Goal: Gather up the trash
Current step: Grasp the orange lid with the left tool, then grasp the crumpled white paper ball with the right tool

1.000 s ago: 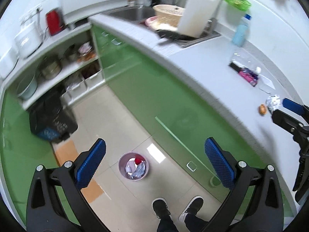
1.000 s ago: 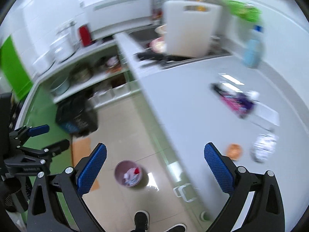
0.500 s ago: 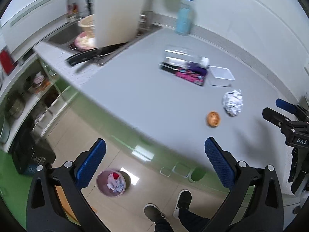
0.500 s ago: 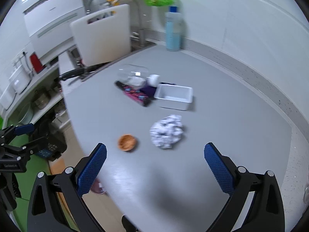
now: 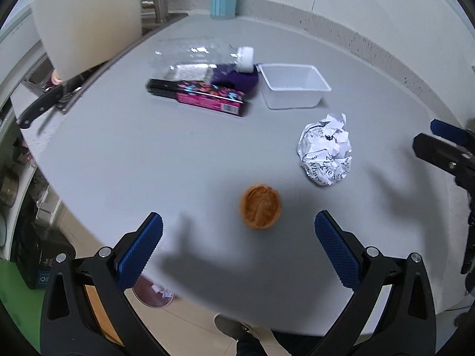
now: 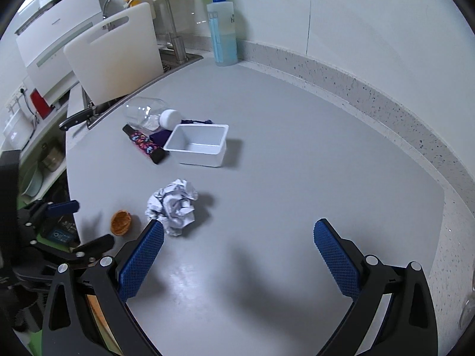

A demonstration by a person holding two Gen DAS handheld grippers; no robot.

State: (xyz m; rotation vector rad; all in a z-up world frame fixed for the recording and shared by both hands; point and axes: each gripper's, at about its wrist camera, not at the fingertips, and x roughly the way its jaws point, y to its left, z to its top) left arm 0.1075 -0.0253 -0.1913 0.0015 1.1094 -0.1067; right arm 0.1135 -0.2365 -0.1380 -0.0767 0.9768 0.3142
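A small orange shell-like scrap lies on the grey counter, just ahead of my open left gripper. A crumpled printed paper ball sits to its right. Farther back lie a pink-and-black wrapper box, a clear plastic bottle on its side and a white plastic tub. In the right wrist view my right gripper stands open and holds nothing; the paper ball touches its left finger's tip, and the orange scrap lies farther left. A pink bin stands on the floor below.
A white cutting board leans at the sink, with a black-handled knife by the counter edge. A blue liquid bottle stands against the back wall. The counter's rounded front edge drops to the floor on the left. A person's shoe shows below.
Both grippers have swung from the floor and cabinets over the counter and closed in on the trash. The orange scrap and paper ball are now much nearer. Both stayed open.
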